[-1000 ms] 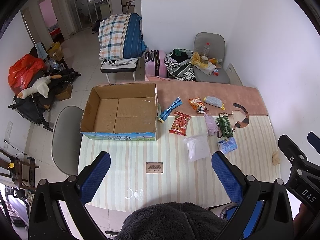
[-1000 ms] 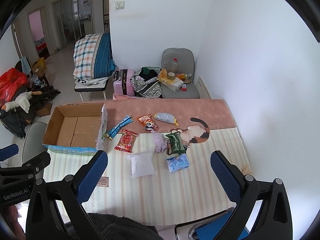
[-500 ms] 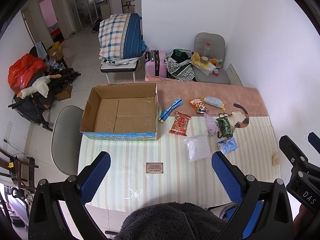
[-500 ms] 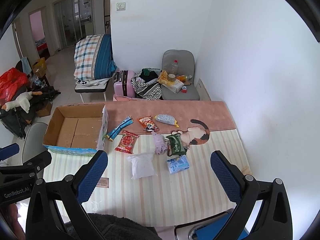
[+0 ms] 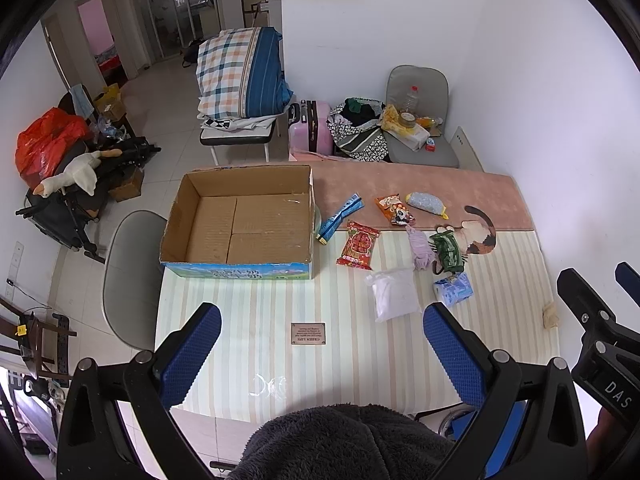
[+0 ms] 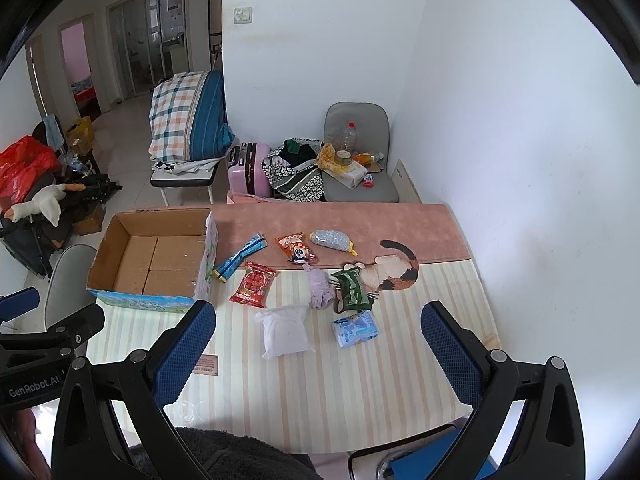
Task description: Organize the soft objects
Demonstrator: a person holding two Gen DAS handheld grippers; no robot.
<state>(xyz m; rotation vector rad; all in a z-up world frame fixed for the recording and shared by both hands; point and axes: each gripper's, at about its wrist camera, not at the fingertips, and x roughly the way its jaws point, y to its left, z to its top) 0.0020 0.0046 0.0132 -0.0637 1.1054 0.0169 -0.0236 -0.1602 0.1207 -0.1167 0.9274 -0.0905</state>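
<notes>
A: On the striped table (image 5: 248,320), left wrist view: the left gripper (image 5: 322,344) hangs high over the near edge, blue fingers spread wide, nothing between them. An empty cardboard box (image 5: 240,224) sits at the far left. The soft items lie in a loose cluster to its right: blue stick pack (image 5: 340,218), red snack packet (image 5: 358,245), orange snack bag (image 5: 394,210), grey bead pouch (image 5: 425,202), lilac cloth (image 5: 418,248), green packet (image 5: 448,251), white pouch (image 5: 394,294), blue tissue pack (image 5: 453,289).

B: Anything in the box?

A: Nothing visible. No item is gripped, so sorting looks not yet begun.

B: Right wrist view?

A: The right gripper (image 6: 318,350) also stands wide apart and empty, high above the table. The white pouch (image 6: 285,331) and blue tissue pack (image 6: 355,328) lie nearest its fingers. The lilac cloth (image 6: 319,289) touches the green packet (image 6: 352,290).

B: Advice for the pick?

A: Judgement: take the white pouch first, since it lies apart from its neighbours. Descend straight, straddle its short side, pinch mid-body so it sags evenly, lift clear before crossing to the box. Leave the touching pair until later to avoid dragging both.
</notes>
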